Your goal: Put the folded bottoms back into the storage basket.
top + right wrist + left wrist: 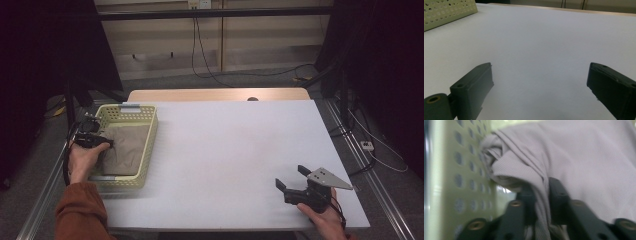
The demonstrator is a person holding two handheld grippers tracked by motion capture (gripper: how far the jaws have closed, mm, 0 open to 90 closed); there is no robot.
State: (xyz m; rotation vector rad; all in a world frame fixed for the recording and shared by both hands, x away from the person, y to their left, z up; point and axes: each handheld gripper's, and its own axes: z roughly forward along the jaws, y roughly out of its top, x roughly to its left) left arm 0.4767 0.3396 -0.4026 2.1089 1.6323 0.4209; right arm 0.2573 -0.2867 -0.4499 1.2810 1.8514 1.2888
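A pale green perforated basket (150,131) stands at the table's left edge with a folded beige-grey cloth (127,147) lying in it. My left gripper (109,143) reaches into the basket from the left and is shut on a bunched fold of the cloth (541,195), close to the basket wall (464,182). At the table's front right, my right gripper (292,176) rests low over the white tabletop, open, with nothing between its black jaws (540,87).
The white table (235,150) stretches wide between the two grippers. A corner of the basket (446,11) shows at the far left in the right gripper view. Metal rails run along both table sides, and cables lie on the floor behind.
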